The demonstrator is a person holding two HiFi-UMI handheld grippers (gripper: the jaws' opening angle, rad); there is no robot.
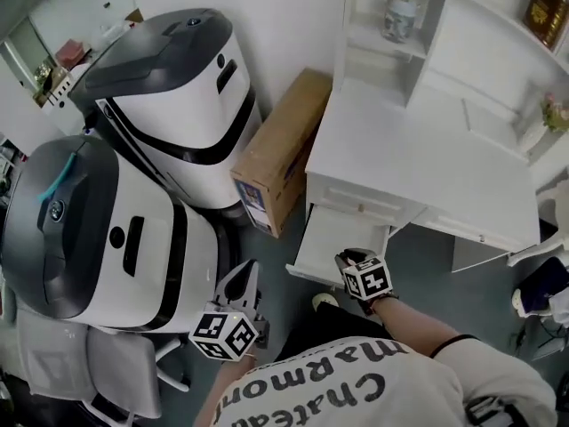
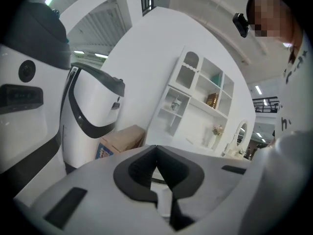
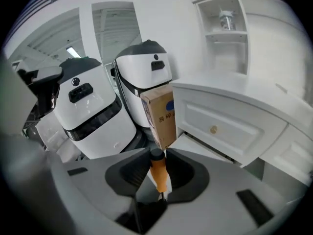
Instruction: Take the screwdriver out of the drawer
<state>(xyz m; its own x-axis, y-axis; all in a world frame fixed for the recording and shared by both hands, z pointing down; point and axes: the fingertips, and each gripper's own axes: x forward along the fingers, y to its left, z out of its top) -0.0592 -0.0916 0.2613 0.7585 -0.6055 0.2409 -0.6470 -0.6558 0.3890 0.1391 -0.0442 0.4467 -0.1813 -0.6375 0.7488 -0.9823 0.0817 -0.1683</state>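
While right tool (image 3: 159,153) grips screwdriver (image 3: 159,174), left tool (image 2: 156,148) closed; white desk (image 1: 400,149), drawer (image 1: 333,238) open, grey floor (image 1: 427,269).

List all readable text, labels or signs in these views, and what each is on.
"Chatea" and "Marmon": on the person's shirt, upside down in the head view, word ends cut off.
Cardboard box: blue print on its end face, too blurred to read.
Book: gold cover print, too small to read.

The person's shirt (image 1: 356,382) carries upside-down print reading "Chatea" and "Marmon", each word cut off at its end. The cardboard box (image 3: 160,112) bears Chinese characters, seemingly "易碎品".
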